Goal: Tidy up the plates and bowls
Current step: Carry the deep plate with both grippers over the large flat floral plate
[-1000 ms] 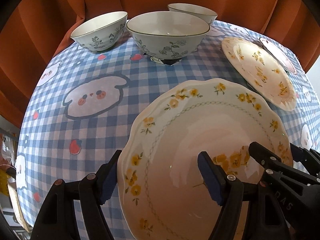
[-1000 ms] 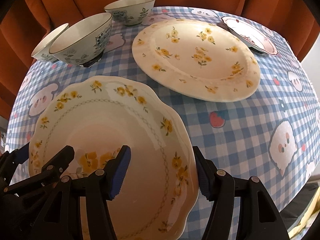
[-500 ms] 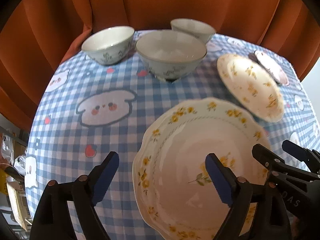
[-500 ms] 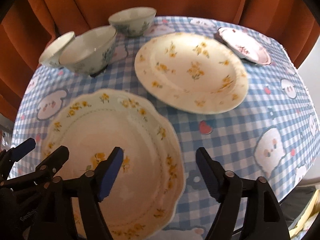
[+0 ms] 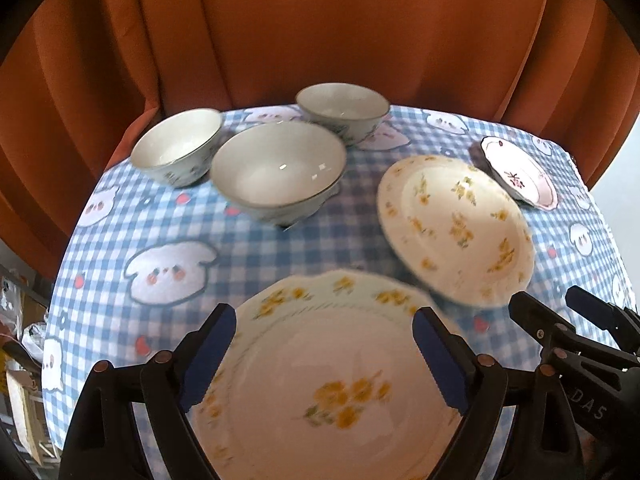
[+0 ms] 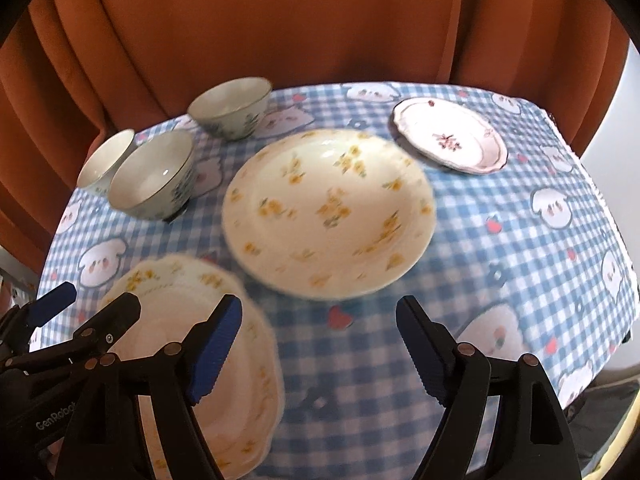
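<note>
1. Both views are smeared by motion blur. In the left wrist view the scalloped plate (image 5: 332,380) is cut off by the lower edge, and the left gripper's (image 5: 324,360) arms cover its sides. The flower prints on the three bowls are hard to make out.
2. In the right wrist view the left half of the scalloped plate (image 6: 192,360) lies behind the right gripper's (image 6: 316,352) left finger (image 6: 216,348) and the other gripper's arms at 9 o'clock.
3. A second ago both grippers sat low at the scalloped plate, each with one pad over its face and one outside its rim. Now both have lifted away, and their jaws stand wide apart with nothing clamped; the plate lies flat on the desk (image 5: 248,248) below them.
4. More of the checked cloth and orange curtain (image 5: 320,32) shows than before.
5. The scalloped plate is cream with yellow flowers round a wavy rim and a yellow sprig in the middle. It sits at 6 o'clock on the desk.
6. The round yellow-flowered plate (image 5: 456,232) lies at 2 o'clock from it, apart from it; a small pink-flowered plate (image 5: 520,172) lies beyond.
7. The bowls stand upright at 11 to 12 o'clock: a near bowl (image 5: 280,172), a left bowl (image 5: 176,146) and a far bowl (image 5: 342,112).
</note>
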